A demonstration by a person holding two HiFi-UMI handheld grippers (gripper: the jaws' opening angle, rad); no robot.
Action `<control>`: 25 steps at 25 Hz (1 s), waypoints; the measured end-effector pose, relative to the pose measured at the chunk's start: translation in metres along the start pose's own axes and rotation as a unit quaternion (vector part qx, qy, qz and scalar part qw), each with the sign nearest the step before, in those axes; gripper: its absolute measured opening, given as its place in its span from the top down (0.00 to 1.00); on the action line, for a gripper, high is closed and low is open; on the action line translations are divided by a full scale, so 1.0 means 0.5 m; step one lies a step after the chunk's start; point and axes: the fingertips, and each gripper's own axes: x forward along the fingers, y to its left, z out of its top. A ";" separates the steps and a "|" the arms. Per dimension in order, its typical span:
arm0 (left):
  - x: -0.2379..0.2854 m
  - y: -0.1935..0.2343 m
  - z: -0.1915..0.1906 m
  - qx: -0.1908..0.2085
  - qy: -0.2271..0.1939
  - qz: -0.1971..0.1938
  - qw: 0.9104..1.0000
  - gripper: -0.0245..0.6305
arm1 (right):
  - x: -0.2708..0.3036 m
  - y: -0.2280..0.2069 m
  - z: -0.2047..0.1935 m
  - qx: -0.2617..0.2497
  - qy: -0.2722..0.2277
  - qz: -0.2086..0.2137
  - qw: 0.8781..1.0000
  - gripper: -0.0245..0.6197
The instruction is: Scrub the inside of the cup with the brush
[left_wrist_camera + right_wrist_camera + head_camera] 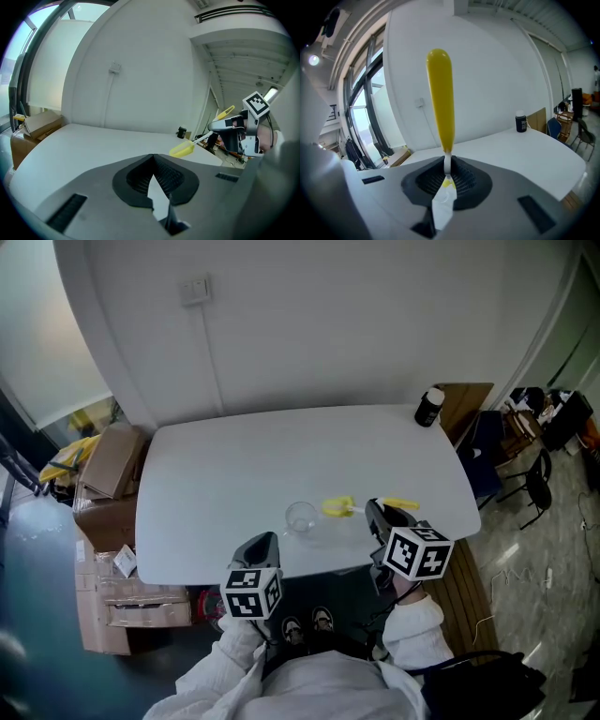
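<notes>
Step in hand, by judgement: set-up ahead of scrubbing. The brush is in the tool, but nothing is inside the cup yet. The small clear glass cup stands upright on the white rounded table, lower ctr of the head view near the table's near edge, and neither tool touches it. The right gripper, lower right of ctr, is clamped on the thin white shaft of the yellow-ended plastic brush. The right gripper view shows its jaws pinched tight on that shaft, w/ one yellow end rising straight up the frame ctr. In the head view the broader yellow end, taken to be the head, lies just right of the cup and apart from its rim. The left gripper view shows it ctr-right, appar. held off the table top. The left gripper sits lower left of the cup, just short of it, jaws closed together w/ nothing btwn them. The cup doesn't show in that gripper's own view. A black bottle w/ white cap stands at the table's upper right, well apart and not involved. Next move calls for the left gripper to open and take the cup wall. The right then tips the brush head down over the rim and into the mouth. Risk: the cup is light and unrestrained, so brush contact before a hold would prob. shove or tip it.
</notes>
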 end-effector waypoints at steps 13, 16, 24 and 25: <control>-0.048 -0.012 0.033 -0.003 -0.026 0.049 0.998 0.95 | -0.043 0.024 -0.022 -0.028 -0.015 -0.023 0.999 0.83; -0.050 -0.037 0.030 -0.013 -0.020 0.051 0.998 0.95 | -0.053 0.037 -0.029 -0.038 -0.014 -0.012 0.999 0.83; -0.077 -0.135 0.037 0.003 -0.045 0.075 0.996 0.95 | -0.090 0.029 -0.058 -0.051 -0.017 0.001 0.999 0.83; -0.085 -0.137 0.030 0.004 -0.044 0.082 0.996 0.95 | -0.092 0.032 -0.066 -0.056 -0.014 0.003 0.998 0.83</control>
